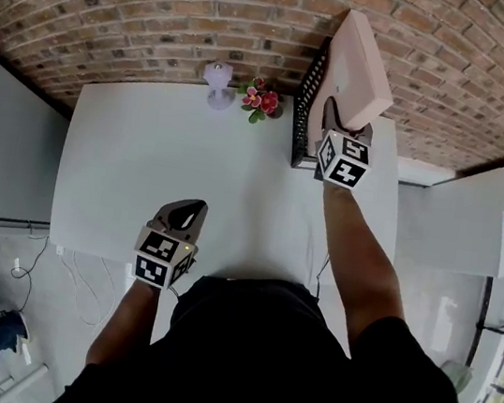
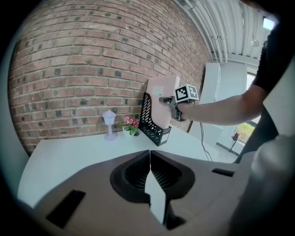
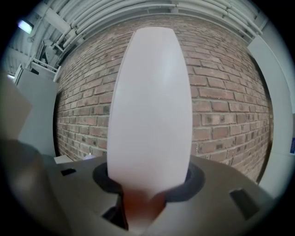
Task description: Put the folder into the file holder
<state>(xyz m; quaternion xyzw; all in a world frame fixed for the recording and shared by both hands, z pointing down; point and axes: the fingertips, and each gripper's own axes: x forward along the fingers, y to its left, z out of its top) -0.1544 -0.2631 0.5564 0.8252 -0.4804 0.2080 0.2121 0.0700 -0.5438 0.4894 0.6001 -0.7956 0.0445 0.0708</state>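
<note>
Left hand-held gripper (image 1: 192, 207) hangs jaws-together above near desk (image 1: 145, 160) edge, right hand-held gripper (image 1: 333, 109) clamps pink folder (image 1: 362, 57) tilted in black file holder (image 1: 308, 100); likely light, stiff, slick, so pinch 1 edge low.

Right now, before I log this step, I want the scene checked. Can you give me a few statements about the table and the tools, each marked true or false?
1. The folder stands between the right tool's jaws. True.
2. The left tool holds the lamp. False: its jaws are together with nothing between them, and the lamp stands by the wall.
3. The flowers sit between the lamp and the holder. True.
4. The folder lies flat on the table. False: it stands on edge at the holder, in the right tool.
</note>
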